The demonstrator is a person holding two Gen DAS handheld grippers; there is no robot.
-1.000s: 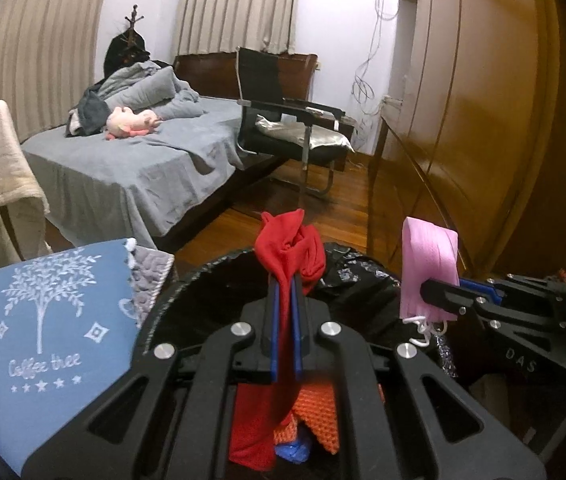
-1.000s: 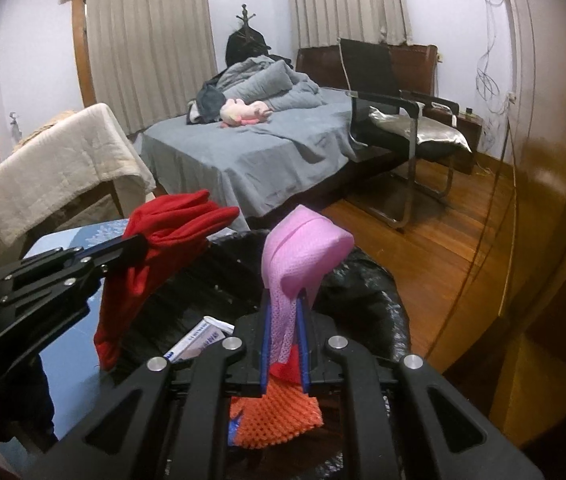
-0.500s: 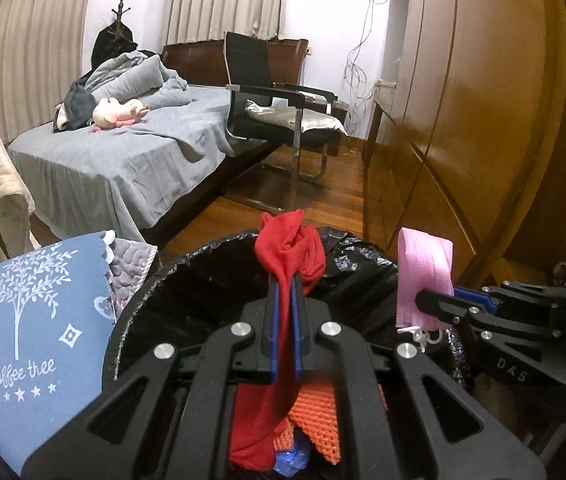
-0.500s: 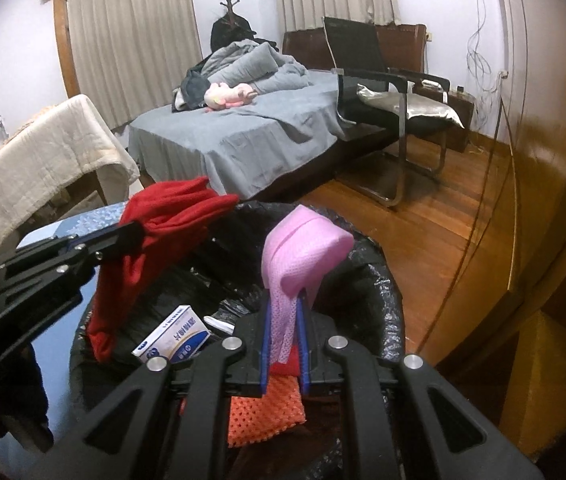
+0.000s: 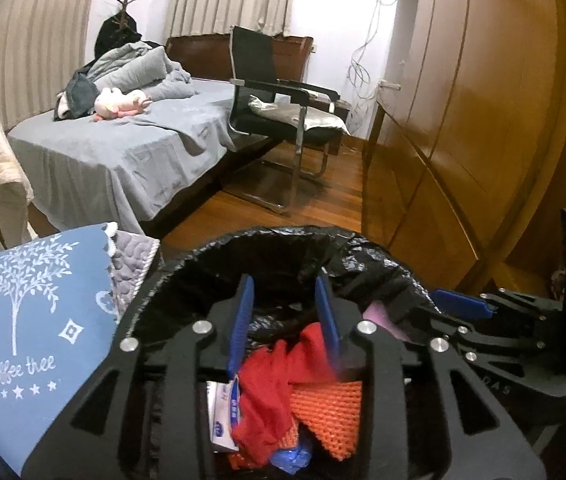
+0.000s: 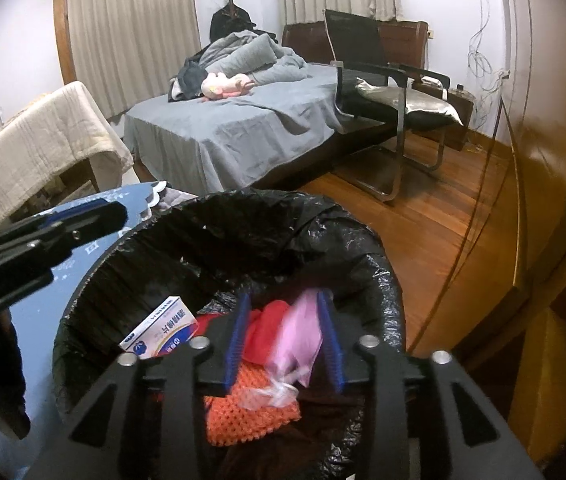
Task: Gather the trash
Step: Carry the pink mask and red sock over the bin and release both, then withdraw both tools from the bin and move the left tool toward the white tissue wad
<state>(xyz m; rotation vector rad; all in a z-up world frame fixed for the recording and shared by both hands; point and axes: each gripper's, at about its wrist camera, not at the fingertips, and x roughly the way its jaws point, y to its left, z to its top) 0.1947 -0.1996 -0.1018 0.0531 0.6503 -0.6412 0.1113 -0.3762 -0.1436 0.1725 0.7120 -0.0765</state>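
A bin lined with a black bag [image 5: 283, 248] [image 6: 243, 216] stands right below both grippers. My left gripper [image 5: 285, 312] is open over it, and the red cloth [image 5: 267, 392] lies loose in the bin below its fingers. My right gripper [image 6: 283, 332] is open too. The pink mesh piece [image 6: 299, 340] is blurred between its fingers, falling into the bin. An orange mesh piece [image 6: 243, 408] [image 5: 327, 408] and a white medicine box [image 6: 159, 332] [image 5: 223, 416] lie in the bin. The right gripper [image 5: 463, 312] shows in the left wrist view.
A table with a blue "Coffee tree" cloth [image 5: 23, 320] is left of the bin. A grey bed [image 5: 123, 148], a black chair [image 5: 283, 112] and a cream-draped chair [image 6: 43, 148] stand beyond. Wooden wardrobe doors [image 5: 463, 140] run along the right above wooden floor.
Both grippers opened. The red cloth dropped from the left one into the bin, and the pink mesh left the right one's grip and is falling.
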